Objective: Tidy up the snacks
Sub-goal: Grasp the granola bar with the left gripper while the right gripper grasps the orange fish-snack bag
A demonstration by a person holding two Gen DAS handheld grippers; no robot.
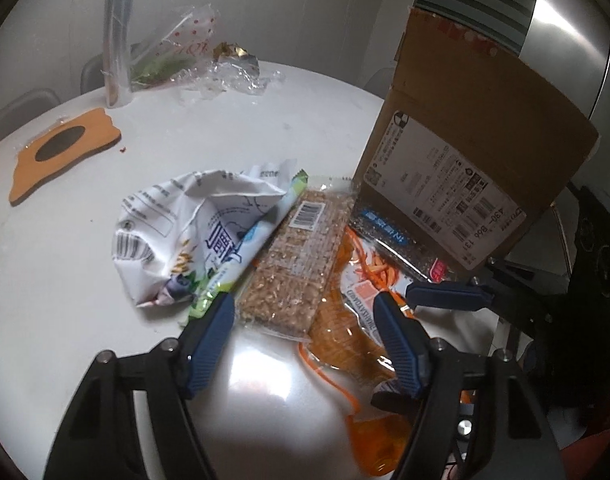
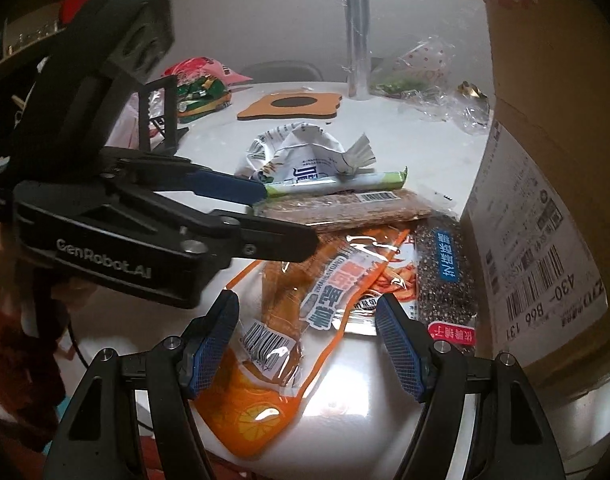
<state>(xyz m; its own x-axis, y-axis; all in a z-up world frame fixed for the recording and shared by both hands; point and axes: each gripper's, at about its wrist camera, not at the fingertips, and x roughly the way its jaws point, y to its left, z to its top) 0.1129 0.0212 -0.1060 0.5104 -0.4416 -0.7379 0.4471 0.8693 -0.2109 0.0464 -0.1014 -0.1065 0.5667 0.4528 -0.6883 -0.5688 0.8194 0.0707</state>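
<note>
The snacks lie in a loose pile on a round white table (image 1: 185, 128), hard against the foot of a cardboard box (image 1: 477, 152). Counted in the pile: one grain bar (image 1: 301, 256) in clear wrap, one orange packet (image 2: 289, 304), one dark seed bar (image 2: 445, 276) touching the box, one green stick (image 2: 329, 182), one crumpled white bag (image 1: 173, 232). The grain bar overlaps the orange packet; the green stick leans on the grain bar's far edge.

Farther out on the table: one orange mat (image 1: 61, 152) with a dark oval, one upright foil roll (image 2: 357, 36), crumpled clear wrappers (image 1: 193, 60), and one further heap of red and green packets (image 2: 201, 88) at the far left edge. Plain pale wall behind.

Left gripper (image 1: 305, 320): jaws wide apart, straddling the near ends of the grain bar and orange packet, gripping nothing. Right gripper (image 2: 307, 320): jaws wide apart over the orange packet, gripping nothing; contact cannot be determined.
</note>
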